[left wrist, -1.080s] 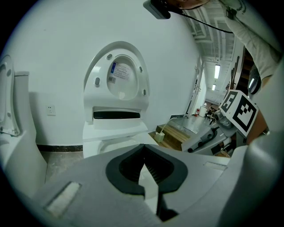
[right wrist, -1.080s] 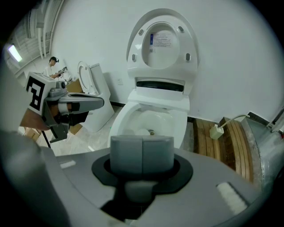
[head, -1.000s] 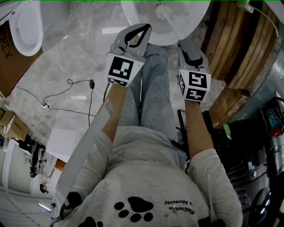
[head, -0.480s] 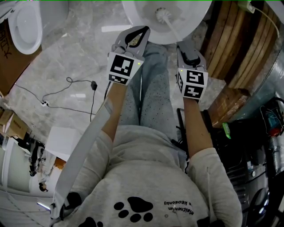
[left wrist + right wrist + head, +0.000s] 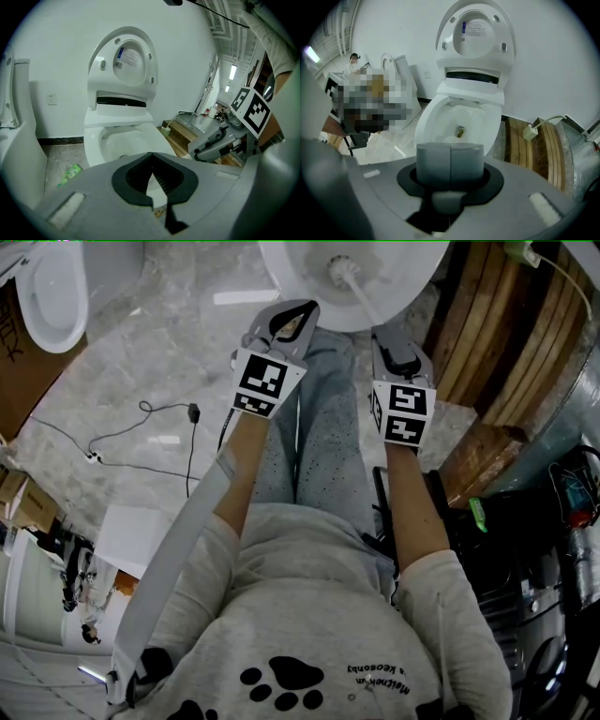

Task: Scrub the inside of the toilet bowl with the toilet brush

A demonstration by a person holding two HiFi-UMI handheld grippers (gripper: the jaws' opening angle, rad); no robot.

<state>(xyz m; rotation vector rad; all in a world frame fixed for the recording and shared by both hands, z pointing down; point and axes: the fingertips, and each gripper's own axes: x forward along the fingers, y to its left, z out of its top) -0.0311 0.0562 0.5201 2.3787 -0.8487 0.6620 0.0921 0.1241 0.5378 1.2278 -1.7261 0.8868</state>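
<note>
I had my right gripper (image 5: 386, 334) clamped tight on the handle of the toilet brush (image 5: 349, 277), holding it at the near edge of the toilet bowl (image 5: 281, 277). The handle slanted up from that edge into the bowl, and the bristle head sat inside it, towards the far wall. My left gripper (image 5: 307, 307) hung just short of the bowl's near rim, to the left of the brush, with its jaws drawn together on nothing.

The lid (image 5: 476, 30) and seat stood raised behind the bowl, so the inside lay open. By my reckoning the scrubbing was under way rather than done. The brush was in place, but the bowl's walls showed no foam or marks to say how much had been covered. A brownish spot (image 5: 460, 132) sat at the drain in the bowl's bottom. Working round the walls, under the rim and down to that drain seemed to be what was left.
</note>
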